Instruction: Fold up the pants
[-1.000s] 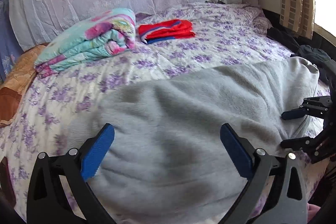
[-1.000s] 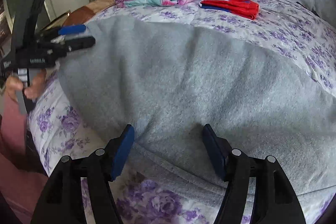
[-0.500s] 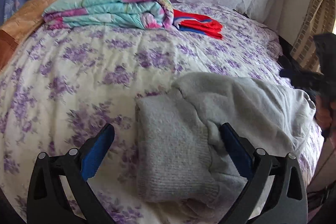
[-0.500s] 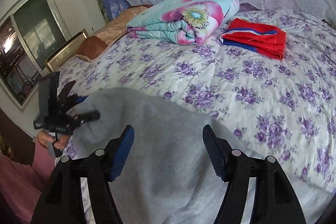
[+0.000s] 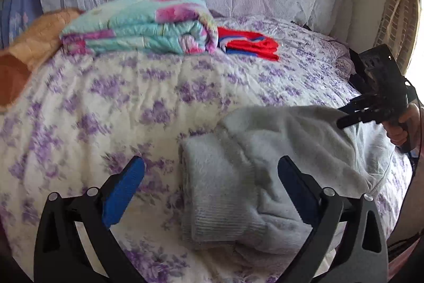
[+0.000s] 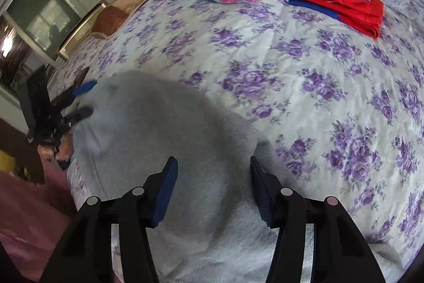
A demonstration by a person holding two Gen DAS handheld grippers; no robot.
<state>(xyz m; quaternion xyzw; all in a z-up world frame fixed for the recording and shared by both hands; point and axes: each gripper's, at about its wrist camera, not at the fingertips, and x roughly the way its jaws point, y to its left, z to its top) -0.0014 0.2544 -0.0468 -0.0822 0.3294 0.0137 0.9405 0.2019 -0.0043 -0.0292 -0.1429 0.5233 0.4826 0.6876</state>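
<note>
Both grippers have swung round since a sec ago: then the grey pants (image 5: 265,163) filled both views spread wide, now they lie bunched into a shorter, thicker pile w/ much more of the floral bed (image 5: 132,102) cover showing beyond.

Left gripper (image 5: 210,190): jaws wide, nothing held. Ribbed cuff/waistband end of the pants sits between them, nearer the right-hand jaw, not touched as far as I can tell. Right gripper (image 6: 213,192): jaws also wide apart, empty, hovering over the grey fabric, which lies between and below them. In the left view the right gripper shows off to the right of the jaws at the pants' far edge; whether it touches cloth there, can't tell.

Step, as I judge it: mid-fold, one fold prob. done, both hands re-positioning for the next grab. Next move likely calls for each gripper to drop onto an edge/corner of the pile, close on both layers, lift and carry over evenly so the thick fleece doesn't slip or bunch.

Beyond the jaws, well apart: folded quilt (image 5: 143,25) and red garment (image 5: 249,44).
</note>
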